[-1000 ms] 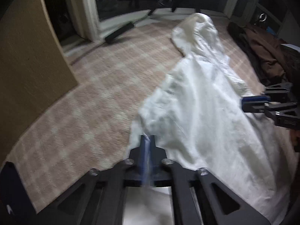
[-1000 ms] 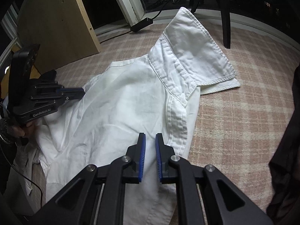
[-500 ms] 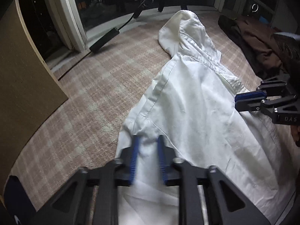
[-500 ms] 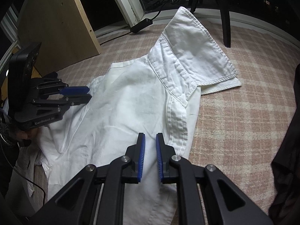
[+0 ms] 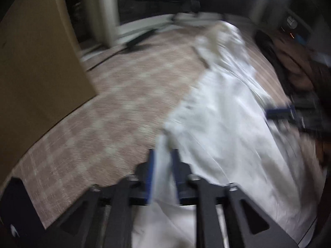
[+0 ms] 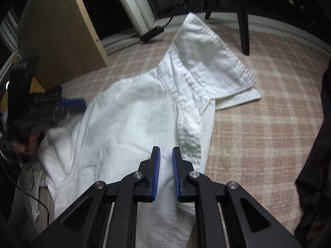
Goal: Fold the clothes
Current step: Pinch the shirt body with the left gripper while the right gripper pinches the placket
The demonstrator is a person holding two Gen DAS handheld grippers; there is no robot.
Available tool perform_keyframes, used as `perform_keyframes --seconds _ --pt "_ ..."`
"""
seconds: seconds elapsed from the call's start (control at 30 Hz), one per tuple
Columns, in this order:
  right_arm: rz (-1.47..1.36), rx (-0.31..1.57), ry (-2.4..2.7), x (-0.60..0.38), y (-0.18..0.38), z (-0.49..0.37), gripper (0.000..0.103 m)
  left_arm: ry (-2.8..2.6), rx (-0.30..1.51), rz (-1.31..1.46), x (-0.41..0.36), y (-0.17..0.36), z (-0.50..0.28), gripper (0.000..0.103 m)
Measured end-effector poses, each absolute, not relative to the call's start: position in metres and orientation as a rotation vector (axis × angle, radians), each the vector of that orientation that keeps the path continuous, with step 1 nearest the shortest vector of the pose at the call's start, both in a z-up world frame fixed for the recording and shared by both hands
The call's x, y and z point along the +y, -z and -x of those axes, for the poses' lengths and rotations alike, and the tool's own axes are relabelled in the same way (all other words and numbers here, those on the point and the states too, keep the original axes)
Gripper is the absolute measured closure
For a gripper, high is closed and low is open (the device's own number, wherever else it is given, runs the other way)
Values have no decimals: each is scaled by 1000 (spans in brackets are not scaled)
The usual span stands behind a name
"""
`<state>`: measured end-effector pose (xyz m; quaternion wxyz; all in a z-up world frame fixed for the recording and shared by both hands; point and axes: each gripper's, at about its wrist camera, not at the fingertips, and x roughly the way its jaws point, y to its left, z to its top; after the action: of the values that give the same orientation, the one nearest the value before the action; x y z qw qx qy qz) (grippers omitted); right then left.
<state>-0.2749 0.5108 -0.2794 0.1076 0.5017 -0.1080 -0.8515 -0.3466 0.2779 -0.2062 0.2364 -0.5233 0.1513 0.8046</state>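
Observation:
A white shirt (image 5: 227,113) (image 6: 128,119) lies spread on a pink checked rug (image 6: 258,134), its upper part reaching towards the window. My left gripper (image 5: 162,153) is at the shirt's left edge. Its jaws are opening, with a raised fold of white cloth standing between the blue pads; this view is blurred. In the right wrist view the left gripper (image 6: 72,105) hovers at the shirt's left side. My right gripper (image 6: 165,150) hangs over the shirt's front placket, jaws a narrow gap apart with nothing between them. It shows at the right in the left wrist view (image 5: 277,111).
A wooden board (image 6: 62,31) (image 5: 31,62) leans at the left. Dark brown clothes (image 5: 293,62) (image 6: 316,144) lie right of the shirt. A black chair leg (image 6: 244,20) stands on the rug beyond the shirt. A black power strip (image 6: 152,33) lies by the window frame.
The left gripper's jaws went from pinched tight on the shirt edge to spread apart, and its view has shifted and blurred. The right gripper has kept still.

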Motion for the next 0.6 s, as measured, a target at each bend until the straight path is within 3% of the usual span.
perform_keyframes --seconds 0.13,0.2,0.27,0.33,0.5,0.6 --pt "-1520 -253 2503 513 287 281 88 -2217 586 1399 277 217 332 62" --pt "-1526 -279 2501 519 287 281 91 -2260 578 1434 263 216 336 63" --pt "-1539 -313 2515 525 284 278 91 -2321 594 1482 247 214 339 70" --pt "-1526 -297 2546 526 273 268 87 -2334 548 1502 235 206 336 74" --pt "-1443 -425 2431 517 258 234 87 -2152 337 1289 269 170 283 72" --pt "-1496 -372 2370 498 272 226 87 -2001 361 1255 308 184 265 69"
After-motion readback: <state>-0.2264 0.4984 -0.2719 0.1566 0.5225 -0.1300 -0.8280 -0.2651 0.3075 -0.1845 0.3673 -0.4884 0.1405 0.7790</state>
